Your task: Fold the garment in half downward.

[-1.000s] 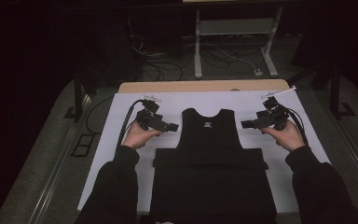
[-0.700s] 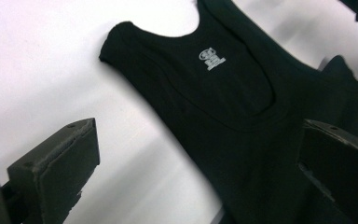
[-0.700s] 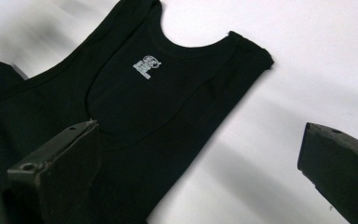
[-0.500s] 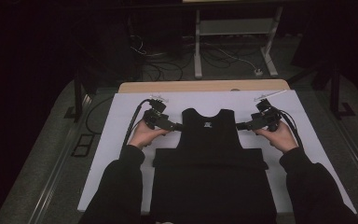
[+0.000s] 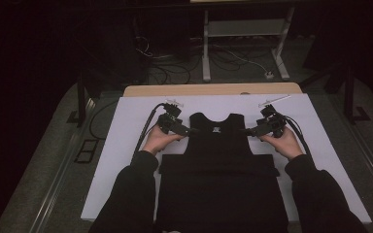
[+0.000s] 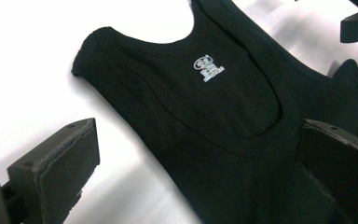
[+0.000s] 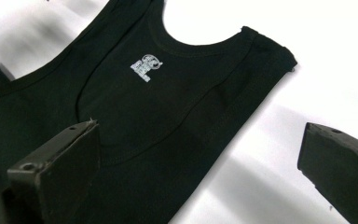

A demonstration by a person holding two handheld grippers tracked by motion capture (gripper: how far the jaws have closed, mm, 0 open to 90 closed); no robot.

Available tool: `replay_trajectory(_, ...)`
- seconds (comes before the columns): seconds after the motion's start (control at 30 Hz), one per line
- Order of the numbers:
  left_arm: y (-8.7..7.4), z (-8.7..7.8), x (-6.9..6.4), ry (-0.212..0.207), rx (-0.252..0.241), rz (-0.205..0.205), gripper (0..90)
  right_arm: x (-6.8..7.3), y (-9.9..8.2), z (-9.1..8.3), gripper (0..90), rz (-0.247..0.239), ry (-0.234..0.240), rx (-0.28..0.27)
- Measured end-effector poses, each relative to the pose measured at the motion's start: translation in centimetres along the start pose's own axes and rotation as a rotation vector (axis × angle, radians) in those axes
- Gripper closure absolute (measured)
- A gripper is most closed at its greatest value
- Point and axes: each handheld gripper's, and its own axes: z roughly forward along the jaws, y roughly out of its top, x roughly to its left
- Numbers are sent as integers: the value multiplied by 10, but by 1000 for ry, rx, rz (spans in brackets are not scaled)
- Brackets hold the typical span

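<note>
The black tank top lies flat on the white sheet of the desk, in the middle, with its neck opening toward 12 o'clock and a small white printed label just below the neck. Its lower part is folded, with a wide band across it. The left tongs are at the strap at 10 o'clock, the right tongs at the strap at 2 o'clock. Compared with one second ago, both tongs have moved inward and now reach the strap edges. In each gripper view the jaws stand wide apart, one over the cloth and one over the sheet, clamping nothing.
</note>
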Motion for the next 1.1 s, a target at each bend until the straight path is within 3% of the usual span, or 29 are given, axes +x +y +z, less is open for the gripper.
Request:
replay_trajectory(0.03, 0, 1, 1, 4, 1, 11, 0, 0, 0, 0, 0, 3, -2, -7)
replay_trajectory(0.13, -2, 7, 4, 5, 4, -6, 0, -2, 0, 1, 2, 12, -3, -20)
replay_trajectory(0.37, -5, 16, 12, -16, 22, -32, 0, -4, 0, 9, 10, 16, -15, -4)
replay_trajectory(0.5, -7, 19, 13, -5, 42, -38, 0, -4, 0, 15, 37, 10, -15, 7)
replay_trajectory(0.67, -9, 24, 15, 4, 51, -53, 55, -3, 1, 19, 58, 20, -6, 11)
replay_trajectory(0.73, -9, 25, 15, 5, 50, -49, 77, -3, 1, 19, 84, 19, -1, 13)
replay_trajectory(0.8, -8, 25, 13, 6, 40, -53, 112, -3, 1, 20, 167, 21, 6, 14)
replay_trajectory(0.93, -7, 24, 13, -2, 13, -70, 163, -2, 0, 23, 216, 16, 6, 30)
replay_trajectory(1.1, -7, 25, 12, 7, 12, -71, 217, 0, -1, 27, 284, 10, -22, 42)
